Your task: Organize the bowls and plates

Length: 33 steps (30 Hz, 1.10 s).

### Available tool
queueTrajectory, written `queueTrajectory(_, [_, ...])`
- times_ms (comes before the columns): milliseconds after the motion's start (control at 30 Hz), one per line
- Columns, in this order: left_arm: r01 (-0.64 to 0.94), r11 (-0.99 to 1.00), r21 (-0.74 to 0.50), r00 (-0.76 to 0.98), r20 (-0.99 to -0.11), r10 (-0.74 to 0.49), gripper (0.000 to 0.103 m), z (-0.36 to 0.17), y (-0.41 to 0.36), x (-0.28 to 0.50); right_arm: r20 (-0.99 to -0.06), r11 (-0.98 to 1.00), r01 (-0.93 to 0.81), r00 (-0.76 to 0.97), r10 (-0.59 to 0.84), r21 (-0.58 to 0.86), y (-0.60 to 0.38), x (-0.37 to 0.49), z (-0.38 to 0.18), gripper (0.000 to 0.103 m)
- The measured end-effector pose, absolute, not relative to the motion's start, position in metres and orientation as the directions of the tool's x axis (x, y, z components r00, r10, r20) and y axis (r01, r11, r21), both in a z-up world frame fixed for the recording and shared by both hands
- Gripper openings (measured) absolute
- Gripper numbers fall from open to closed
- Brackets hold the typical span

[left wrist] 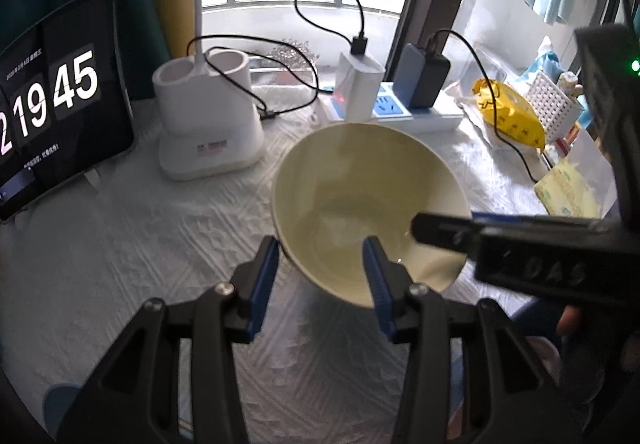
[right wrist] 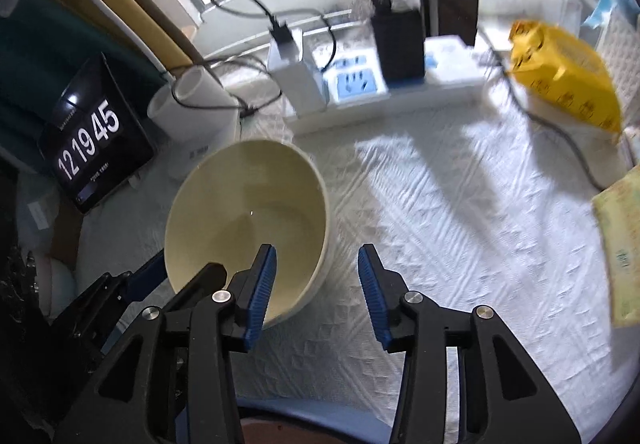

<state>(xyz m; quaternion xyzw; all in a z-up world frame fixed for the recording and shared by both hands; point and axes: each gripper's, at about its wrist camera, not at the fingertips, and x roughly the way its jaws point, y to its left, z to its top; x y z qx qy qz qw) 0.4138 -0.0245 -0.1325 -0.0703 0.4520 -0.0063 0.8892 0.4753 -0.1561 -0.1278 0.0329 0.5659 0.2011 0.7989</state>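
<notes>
A cream bowl (left wrist: 352, 183) is tilted over the white tablecloth (left wrist: 140, 244), its inside bare. My left gripper (left wrist: 322, 264) straddles its near rim, one blue pad against the outer wall and the other inside, shut on the bowl. In the right wrist view the bowl (right wrist: 248, 195) lies left of centre, with the left gripper (right wrist: 186, 268) on its lower-left rim. My right gripper (right wrist: 318, 280) stands open across the bowl's right rim, pads clear of the wall. One of its fingers (left wrist: 440, 234) reaches in from the right.
A tablet clock (left wrist: 52, 95) leans at the left, with a white lamp base (left wrist: 208, 123) beside it. Behind the bowl lies a power strip (left wrist: 396, 111) with chargers and black cables. A yellow packet (left wrist: 508, 111), a white basket (left wrist: 552, 99) and a pale packet (left wrist: 568, 191) crowd the right.
</notes>
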Motion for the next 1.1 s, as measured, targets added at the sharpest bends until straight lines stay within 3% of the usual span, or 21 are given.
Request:
queueTrajectory(133, [-0.05, 0.991, -0.128, 0.595, -0.8, -0.074, 0.046, -0.134, -0.025, 0.415, -0.899, 0.915, -0.294, 0.258, 0.354, 0.276, -0.149, 0.477, -0.139, 0.045])
queueTrajectory(200, [-0.048, 0.991, -0.128, 0.599, -0.797, -0.074, 0.046, -0.134, -0.025, 0.415, -0.898, 0.912, -0.304, 0.259, 0.356, 0.274, -0.145, 0.478, -0.141, 0.036])
queueTrajectory(300, [-0.042, 0.992, -0.121, 0.607, -0.791, -0.071, 0.046, -0.134, -0.025, 0.414, -0.901, 0.919, -0.309, 0.279, 0.332, 0.244, -0.142, 0.478, -0.14, 0.03])
queueTrajectory(1100, [-0.007, 0.993, -0.115, 0.652, -0.753, -0.082, 0.044, -0.111, -0.034, 0.392, -0.872, 0.917, -0.319, 0.347, 0.346, 0.237, -0.154, 0.463, -0.113, 0.027])
